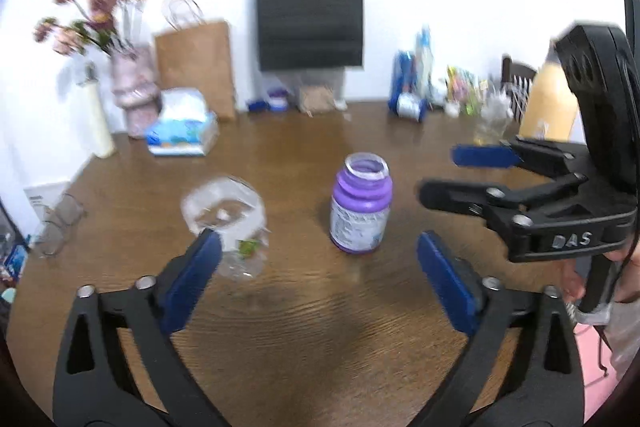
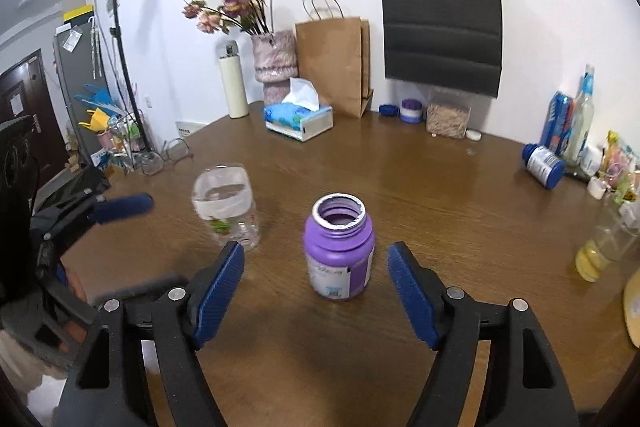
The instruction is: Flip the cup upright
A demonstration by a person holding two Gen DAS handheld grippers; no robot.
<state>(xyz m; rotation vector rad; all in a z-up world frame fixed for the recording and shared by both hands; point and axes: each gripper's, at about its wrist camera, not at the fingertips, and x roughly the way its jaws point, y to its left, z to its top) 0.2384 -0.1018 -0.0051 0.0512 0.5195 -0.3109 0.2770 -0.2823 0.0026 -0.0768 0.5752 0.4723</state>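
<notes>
Cup: clear plastic cup with white band near rim and small printed picture low on its side (image 2: 225, 213), standing on table, mouth up, a bit motion-blurred; also seen from left wrist (image 1: 227, 227)
Cup position: left of centre on the brown wood-grain table (image 2: 440, 195), just left of the purple jar, not touching it
Jar: purple plastic jar with white label, no lid, mouth open (image 2: 339, 247), upright, mid-table; same jar in left view (image 1: 361, 205)
Left gripper: black frame, blue pads (image 1: 318, 275), jaws spread wide, nothing between them; left pad overlaps the cup's lower edge in the left view, contact cannot tell
Left gripper from right view: seen at far left edge (image 2: 124, 207), one blue pad visible, near the cup but apart from it
Right gripper: black frame, blue pads (image 2: 316, 291), jaws wide apart, holding nothing; purple jar sits in line between the pads, just beyond them, untouched
Right gripper from left view: at right side (image 1: 460, 175), jaws parted, empty, right of the jar
Back of table: blue tissue box (image 2: 298, 117), brown paper bag (image 2: 332, 63), pink vase with dried flowers (image 2: 275, 65), white thermos bottle (image 2: 234, 83)
Wall: black paper bag hanging (image 2: 440, 15)
Right side: blue jar lying on its side (image 2: 543, 165), glass bottle with yellow liquid (image 2: 600, 247)
Left table edge: eyeglasses (image 2: 166, 155)
</notes>
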